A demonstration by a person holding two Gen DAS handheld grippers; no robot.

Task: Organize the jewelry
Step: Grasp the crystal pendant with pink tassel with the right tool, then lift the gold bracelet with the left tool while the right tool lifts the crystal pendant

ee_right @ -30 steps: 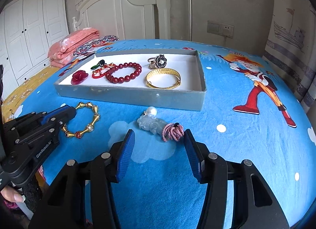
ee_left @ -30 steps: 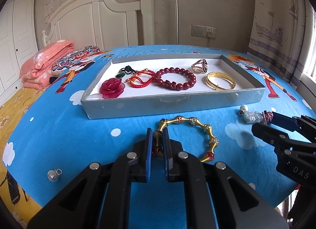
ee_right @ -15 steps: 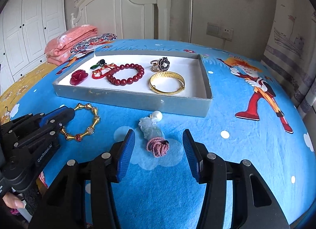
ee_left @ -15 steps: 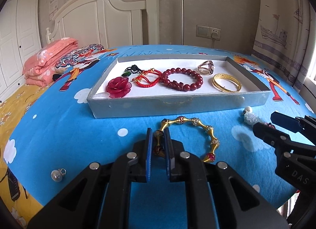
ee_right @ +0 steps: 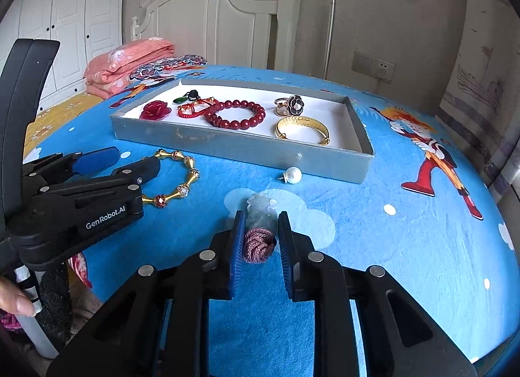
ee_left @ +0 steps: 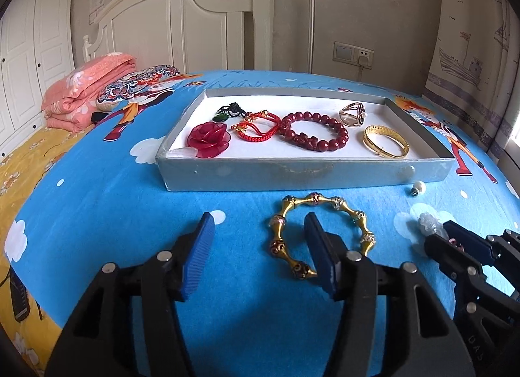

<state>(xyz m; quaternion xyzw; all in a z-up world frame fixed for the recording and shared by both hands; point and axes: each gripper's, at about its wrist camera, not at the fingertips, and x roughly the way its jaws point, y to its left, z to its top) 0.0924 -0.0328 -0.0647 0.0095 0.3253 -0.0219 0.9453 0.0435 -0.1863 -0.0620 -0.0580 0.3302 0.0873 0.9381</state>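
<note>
A gold bamboo-link bracelet [ee_left: 338,205] [ee_right: 191,172] lies on the blue bedspread in front of the grey tray [ee_left: 292,175] [ee_right: 227,146]. My left gripper [ee_left: 260,247] [ee_right: 133,161] is opening. The bracelet's left side lies between its fingers, and the pads do not touch it. My right gripper [ee_right: 260,240] [ee_left: 445,235] is closing on the pink cord knot [ee_right: 258,245] of a pale jade pendant [ee_right: 261,206] [ee_left: 429,224], and the knot fills the gap between the pads. The tray holds a red rose, red string, a dark red bead bracelet, a ring and a gold bangle.
A loose pearl [ee_right: 294,175] [ee_left: 421,186] lies by the tray's front right corner. Folded pink bedding [ee_left: 87,94] and a patterned pillow sit at the back left by the white headboard. The bed's edge runs just below both grippers. A person's hand [ee_right: 13,299] holds the left gripper.
My left gripper was shut on the gold bracelet and now stands apart, with the bracelet lying on the bedspread. My right gripper has narrowed from wide open onto the pink knot.
</note>
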